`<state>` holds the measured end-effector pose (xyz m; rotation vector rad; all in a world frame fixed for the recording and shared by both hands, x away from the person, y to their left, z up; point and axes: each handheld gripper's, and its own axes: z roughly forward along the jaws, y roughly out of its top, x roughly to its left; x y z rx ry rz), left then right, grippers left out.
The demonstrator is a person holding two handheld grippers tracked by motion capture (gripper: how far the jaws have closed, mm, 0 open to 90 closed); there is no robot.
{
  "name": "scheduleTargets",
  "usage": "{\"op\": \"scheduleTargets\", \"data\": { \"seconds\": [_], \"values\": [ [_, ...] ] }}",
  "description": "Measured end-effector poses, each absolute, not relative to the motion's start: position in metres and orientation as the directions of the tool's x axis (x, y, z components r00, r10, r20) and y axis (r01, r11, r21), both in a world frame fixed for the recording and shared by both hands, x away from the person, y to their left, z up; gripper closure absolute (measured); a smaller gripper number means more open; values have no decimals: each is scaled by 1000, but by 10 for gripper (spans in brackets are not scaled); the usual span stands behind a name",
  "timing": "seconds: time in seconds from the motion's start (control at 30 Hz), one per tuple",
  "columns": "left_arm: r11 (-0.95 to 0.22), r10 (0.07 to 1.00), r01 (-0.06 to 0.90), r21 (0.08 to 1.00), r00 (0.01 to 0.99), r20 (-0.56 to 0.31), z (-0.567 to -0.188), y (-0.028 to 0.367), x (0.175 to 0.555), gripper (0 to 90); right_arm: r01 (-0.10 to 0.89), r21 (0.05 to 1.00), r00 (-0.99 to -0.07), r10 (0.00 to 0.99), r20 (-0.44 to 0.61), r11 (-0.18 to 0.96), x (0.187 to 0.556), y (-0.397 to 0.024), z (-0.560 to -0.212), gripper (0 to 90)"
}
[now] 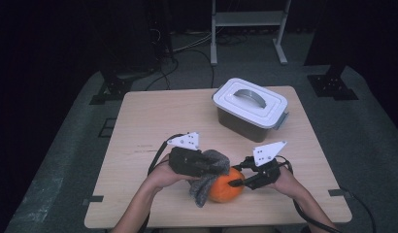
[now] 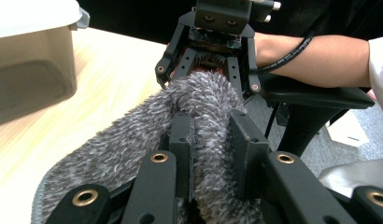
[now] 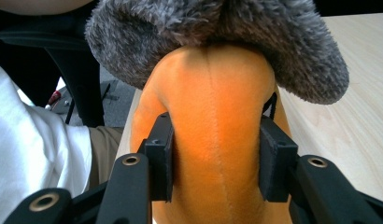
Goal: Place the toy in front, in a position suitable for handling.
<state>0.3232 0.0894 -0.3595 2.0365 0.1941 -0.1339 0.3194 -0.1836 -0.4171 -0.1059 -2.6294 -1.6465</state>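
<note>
The pale wooden bench [image 1: 139, 126] carries a lidded plastic box [image 1: 250, 109] with a grey tub, a white lid and a curved handle, standing well apart from the work at the near edge. There a soft orange pumpkin toy [image 1: 226, 188], rounded and seamed like felt, sits on the bench with a shaggy grey cloth [image 1: 209, 174] draped over its top. The left gripper [image 2: 210, 149] is pinching a fold of the cloth, its jaws pressed nearly together on the deep pile. The right gripper [image 3: 215, 156] has its jaws against both flanks of the pumpkin, which dents a little under them. I'd worry the plush gives under that squeeze and slips, or the cloth snags and drags the toy off the near edge.
</note>
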Motion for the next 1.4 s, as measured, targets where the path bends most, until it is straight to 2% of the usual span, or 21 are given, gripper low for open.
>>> {"op": "scheduleTargets", "data": {
  "seconds": [0.07, 0.2, 0.27, 0.57, 0.63, 0.67, 0.73, 0.87, 1.03, 1.4],
  "values": [
    [-453, 97, 208, 867, 978, -184, -364, 89, 324, 725, 79, 893, -997, 43, 66, 444, 321, -184, -420, 525],
    [-455, 137, 225, 861, 974, -183, -371, 87, 326, 726, 134, 886, -989, 118, 90, 444, 321, -184, -420, 328],
    [-458, 144, 224, 860, 974, -178, -371, 87, 327, 726, 168, 878, -981, 160, 106, 448, 318, -184, -416, 272],
    [-458, 157, 216, 863, 974, -160, -370, 79, 327, 726, 234, 865, -945, 313, 95, 444, 294, -182, -408, 225],
    [-464, 152, 210, 861, 976, -157, -369, 76, 326, 725, 233, 857, -940, 332, 78, 459, 292, -178, -410, 238],
    [-472, 150, 201, 858, 978, -147, -367, 75, 326, 725, 231, 854, -939, 335, 72, 466, 293, -177, -411, 272],
    [-462, 148, 204, 863, 977, -152, -365, 78, 326, 725, 216, 858, -948, 312, 69, 466, 296, -180, -413, 419],
    [-450, 153, 223, 865, 973, -171, -367, 86, 328, 725, 178, 866, -961, 273, 50, 468, 300, -184, -417, 506],
    [-421, 154, 265, 867, 963, -219, -381, 97, 329, 725, 146, 865, -969, 245, 28, 481, 303, -186, -418, 532],
    [-462, 220, 294, 837, 952, -213, -391, 123, 330, 721, 139, 870, -972, 233, 29, 472, 307, -192, -420, 529]
  ]
}}
